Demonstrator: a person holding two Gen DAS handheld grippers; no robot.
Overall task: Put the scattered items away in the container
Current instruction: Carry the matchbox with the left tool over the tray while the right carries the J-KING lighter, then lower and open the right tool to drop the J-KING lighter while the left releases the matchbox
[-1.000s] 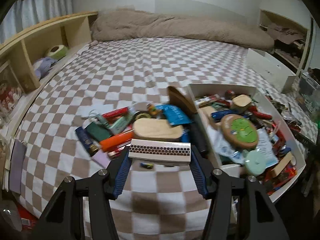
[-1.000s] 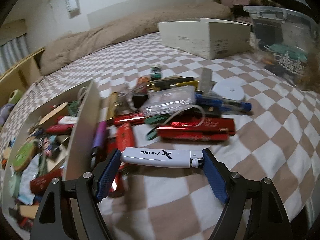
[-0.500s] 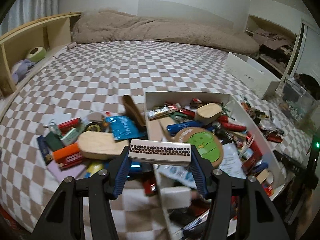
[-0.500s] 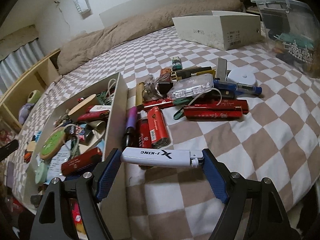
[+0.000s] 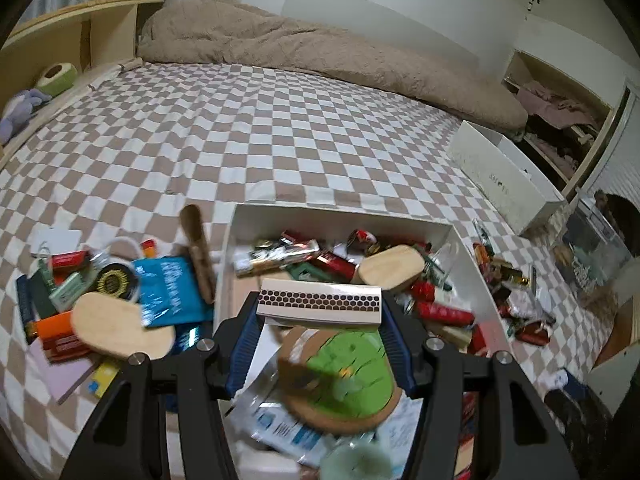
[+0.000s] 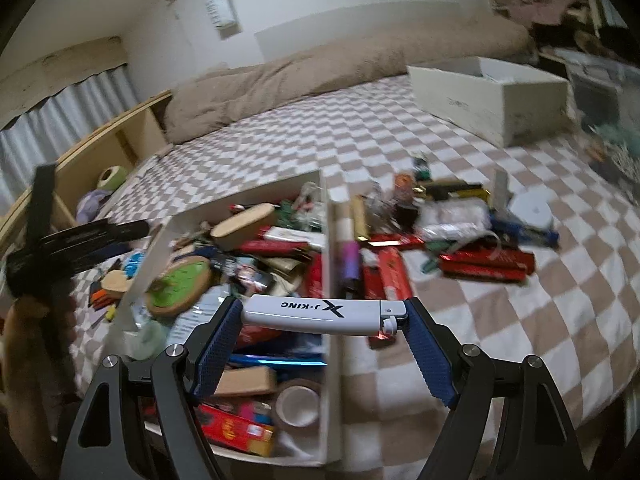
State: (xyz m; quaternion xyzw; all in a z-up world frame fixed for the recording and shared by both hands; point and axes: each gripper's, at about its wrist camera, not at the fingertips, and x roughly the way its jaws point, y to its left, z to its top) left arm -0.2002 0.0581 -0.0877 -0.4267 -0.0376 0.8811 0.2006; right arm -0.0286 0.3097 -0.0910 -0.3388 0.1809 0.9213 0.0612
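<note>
Checkered bed [image 5: 248,136]: white box [image 5: 460,248], scattered items [image 5: 100,296], beige duvet [image 5: 320,52].

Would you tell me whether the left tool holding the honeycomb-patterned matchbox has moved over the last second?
Yes. The left tool carried the matchbox rightward, from over the checkered bedspread to above the white container.
</note>
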